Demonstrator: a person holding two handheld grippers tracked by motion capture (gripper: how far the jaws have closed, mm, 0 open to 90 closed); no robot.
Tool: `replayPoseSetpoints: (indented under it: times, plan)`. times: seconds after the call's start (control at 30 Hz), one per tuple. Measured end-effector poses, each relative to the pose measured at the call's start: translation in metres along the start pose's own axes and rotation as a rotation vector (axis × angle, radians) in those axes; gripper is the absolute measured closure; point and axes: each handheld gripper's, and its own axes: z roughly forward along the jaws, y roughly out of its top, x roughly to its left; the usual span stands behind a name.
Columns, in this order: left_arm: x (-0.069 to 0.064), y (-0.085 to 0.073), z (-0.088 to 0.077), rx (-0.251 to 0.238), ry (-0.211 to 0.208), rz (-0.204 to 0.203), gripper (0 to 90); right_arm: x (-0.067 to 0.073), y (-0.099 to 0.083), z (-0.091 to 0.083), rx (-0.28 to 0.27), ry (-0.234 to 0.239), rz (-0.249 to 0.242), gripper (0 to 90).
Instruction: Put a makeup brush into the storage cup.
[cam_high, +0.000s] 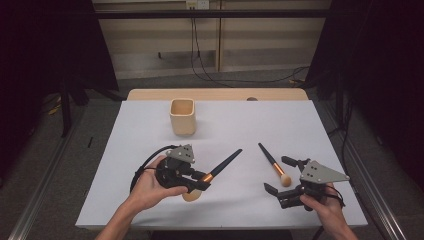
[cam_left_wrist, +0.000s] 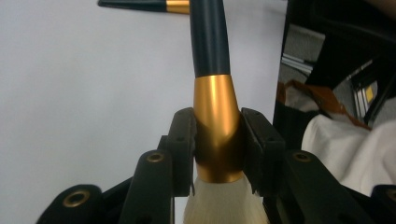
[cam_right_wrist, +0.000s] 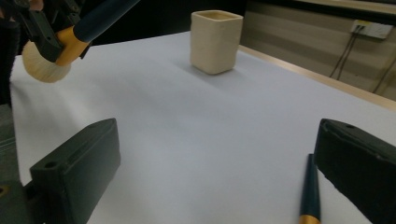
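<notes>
the left gripper is clamped on the gold ferrule of a large brush, handle angled up ahead of it, while the right gripper hangs wide open beside a smaller brush on the tabletop; the smooth tapered ferrule could slip before reaching the cup beyond.

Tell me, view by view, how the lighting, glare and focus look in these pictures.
High view: white table cover evenly lit, surroundings dark, mild barrel distortion at the edges. Left gripper view: the large brush shows a soft sheen on its gold ferrule; the left gripper is slightly soft up close. Right gripper view: the right gripper blurs in the foreground; the beige cup casts a faint shadow.
</notes>
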Motion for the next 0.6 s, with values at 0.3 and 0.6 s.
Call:
replayPoseSetpoints:
  times: [0.3,0.6]
  plan:
    - [-0.007,0.009,0.007,0.079,-0.023,0.056,66.7,0.007,0.014,0.012,0.057,0.095,-0.023,0.9]
    - [-0.008,0.011,0.011,0.138,-0.041,0.090,66.7,0.007,0.029,0.027,0.164,0.186,-0.027,3.4]
